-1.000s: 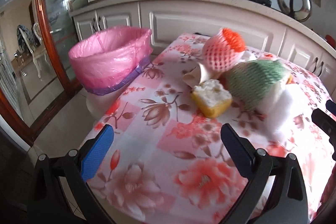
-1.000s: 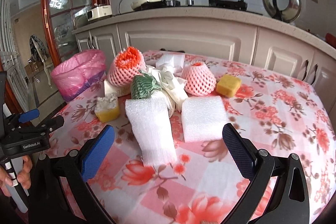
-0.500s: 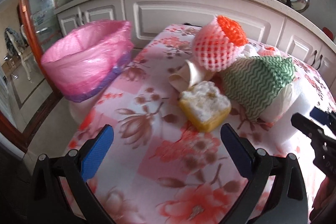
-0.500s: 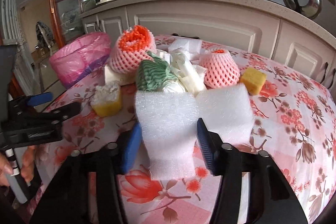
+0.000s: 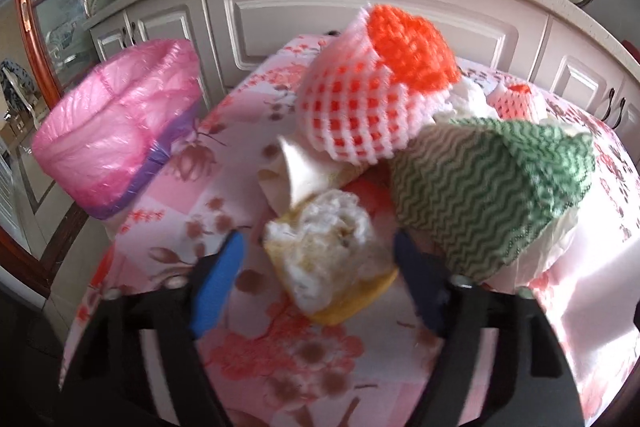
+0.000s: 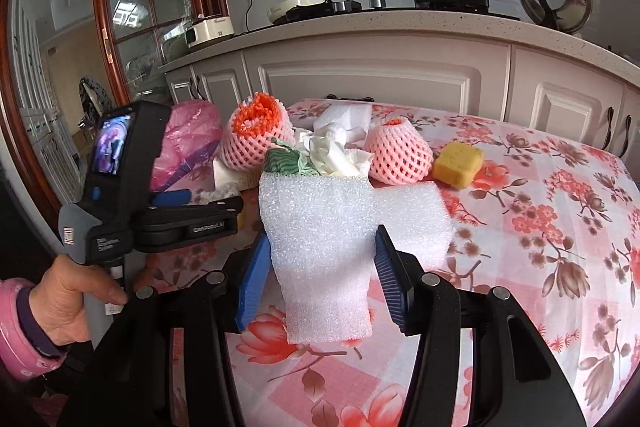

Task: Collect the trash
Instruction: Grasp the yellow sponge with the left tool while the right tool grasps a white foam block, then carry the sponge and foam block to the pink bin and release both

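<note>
1. Left wrist view: my left gripper (image 5: 316,263) fingers are closing, the torn yellow sponge (image 5: 328,267) between them on the tabletop (image 5: 280,367), pads not yet pressing.
2. Its long axis runs across the gap.
3. My right gripper (image 6: 320,259) clamps the white foam sheet (image 6: 320,247), lengthwise along its fingers.
4. The pink bin (image 5: 116,123) lies left, nearer my left hand.

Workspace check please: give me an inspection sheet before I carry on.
Surface: floral tablecloth, crowded at its middle.
Job's things: white foam sheet; torn yellow sponge; pink-lined bin beside the table.
Clutter: foam fruit nets, green cloth, tissues, second sponge.
Grippers: right hand-held gripper clamps the foam sheet; left hand-held gripper closing around the torn sponge.
Cables: one from a wall socket.
Surroundings: kitchen counter, cabinets.
</note>
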{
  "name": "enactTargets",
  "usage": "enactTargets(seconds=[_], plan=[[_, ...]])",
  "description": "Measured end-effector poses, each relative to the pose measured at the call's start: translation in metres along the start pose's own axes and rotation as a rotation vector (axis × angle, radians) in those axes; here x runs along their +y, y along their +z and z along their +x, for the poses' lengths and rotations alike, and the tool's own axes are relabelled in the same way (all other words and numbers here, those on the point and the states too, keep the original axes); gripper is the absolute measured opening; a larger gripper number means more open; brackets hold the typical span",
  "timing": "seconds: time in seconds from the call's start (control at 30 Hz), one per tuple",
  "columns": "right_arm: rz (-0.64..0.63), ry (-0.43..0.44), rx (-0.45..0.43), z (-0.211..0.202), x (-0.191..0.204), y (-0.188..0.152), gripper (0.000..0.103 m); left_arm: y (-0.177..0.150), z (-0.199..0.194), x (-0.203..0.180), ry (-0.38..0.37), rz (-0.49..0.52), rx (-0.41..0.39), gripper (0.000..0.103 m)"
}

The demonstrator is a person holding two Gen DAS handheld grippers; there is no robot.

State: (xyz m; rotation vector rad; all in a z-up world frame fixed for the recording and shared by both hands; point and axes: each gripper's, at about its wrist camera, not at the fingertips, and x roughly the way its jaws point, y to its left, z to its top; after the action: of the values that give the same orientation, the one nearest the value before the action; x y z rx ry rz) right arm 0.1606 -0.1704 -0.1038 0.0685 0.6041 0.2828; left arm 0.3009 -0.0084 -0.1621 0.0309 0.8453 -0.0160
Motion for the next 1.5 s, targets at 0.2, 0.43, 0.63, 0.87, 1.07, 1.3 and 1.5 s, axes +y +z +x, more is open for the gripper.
enactTargets(seconds=[0.2, 0.43, 0.63, 0.87, 1.07, 1.3, 1.5], plan=[[0.007, 0.004, -0.001, -0.003, -0.001, -0.005, 0.050, -0.014, -0.016, -0.002, -0.008, 0.019, -0.053, 0.047], [0.003, 0.008, 0.004, -0.002, 0.006, -0.007, 0.050, -0.034, -0.036, 0.013, -0.028, 0.013, -0.063, 0.002], [-0.009, 0.011, 0.001, -0.005, 0.012, -0.007, 0.050, -0.034, -0.050, 0.027, -0.035, -0.100, -0.117, 0.088], [-0.011, 0.005, -0.004, -0.007, 0.012, -0.008, 0.050, -0.027, -0.042, -0.004, -0.044, -0.029, -0.110, 0.088], [0.011, -0.002, -0.014, -0.010, 0.003, -0.007, 0.050, -0.027, -0.013, -0.023, -0.041, -0.005, -0.008, 0.086], [0.017, 0.007, -0.008, -0.010, 0.003, -0.010, 0.050, -0.043, -0.012, -0.022, -0.058, 0.025, -0.005, 0.059], [0.002, 0.007, -0.009, -0.011, 0.007, -0.010, 0.050, -0.047, -0.034, -0.009, -0.069, 0.020, -0.047, 0.055]])
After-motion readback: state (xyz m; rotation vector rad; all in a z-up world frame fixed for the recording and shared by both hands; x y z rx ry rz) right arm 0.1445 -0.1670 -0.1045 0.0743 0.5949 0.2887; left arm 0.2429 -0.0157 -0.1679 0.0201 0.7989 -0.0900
